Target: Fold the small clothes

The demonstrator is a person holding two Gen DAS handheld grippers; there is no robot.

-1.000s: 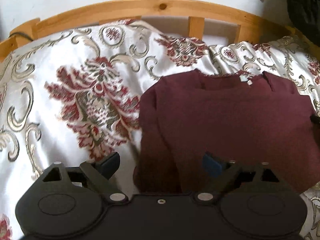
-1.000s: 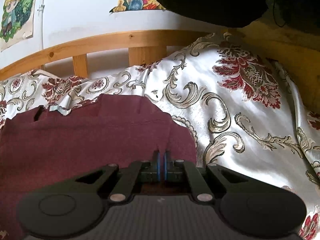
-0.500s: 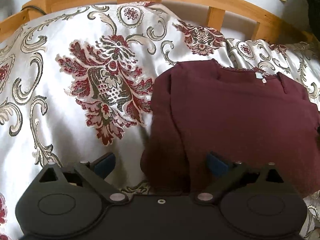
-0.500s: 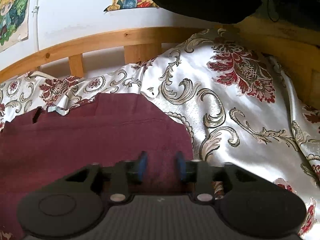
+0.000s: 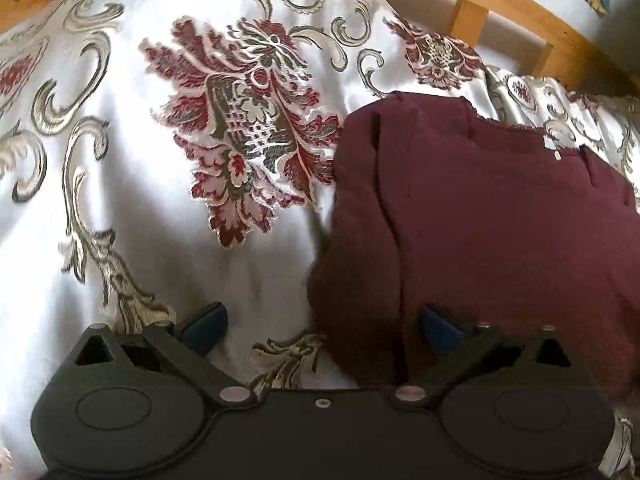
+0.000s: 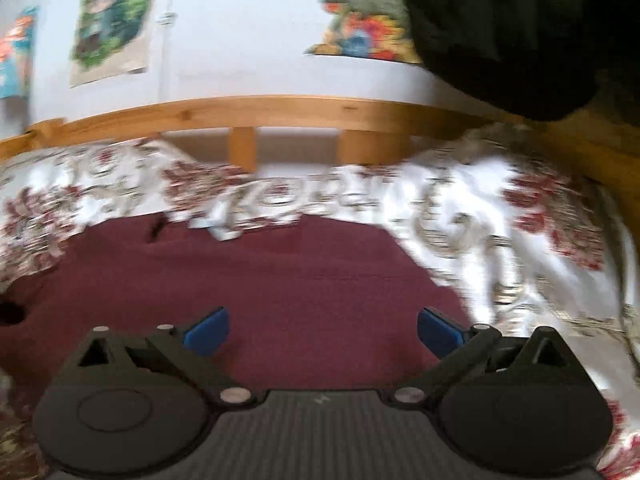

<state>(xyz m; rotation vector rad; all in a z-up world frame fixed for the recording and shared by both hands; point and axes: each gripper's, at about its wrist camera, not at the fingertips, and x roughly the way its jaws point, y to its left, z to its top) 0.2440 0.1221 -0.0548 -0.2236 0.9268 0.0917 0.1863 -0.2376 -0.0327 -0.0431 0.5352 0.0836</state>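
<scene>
A dark maroon top (image 5: 500, 220) lies flat on the bedspread, its sides folded in and its neckline toward the wooden rail. My left gripper (image 5: 322, 328) hovers at its near left corner with the jaws opening wide. The corner's edge lies below the gap and neither pad presses it. In the blurred right wrist view the maroon top (image 6: 260, 280) fills the middle. My right gripper (image 6: 323, 334) stands over its near part with the jaws opening wide and nothing pinched between the blue pads (image 6: 208, 334).
A white satin bedspread (image 5: 160, 200) with red floral and grey scroll patterns covers the bed. A wooden rail (image 6: 280, 110) runs along the far side below a white wall with posters (image 6: 108, 28). A dark bulky shape (image 6: 500, 20) hangs at the upper right.
My right gripper, shut at the top's near edge a second ago, has opened wide, let the fabric go and swung left. My left gripper has dipped closer to the bed and spread a little wider.
</scene>
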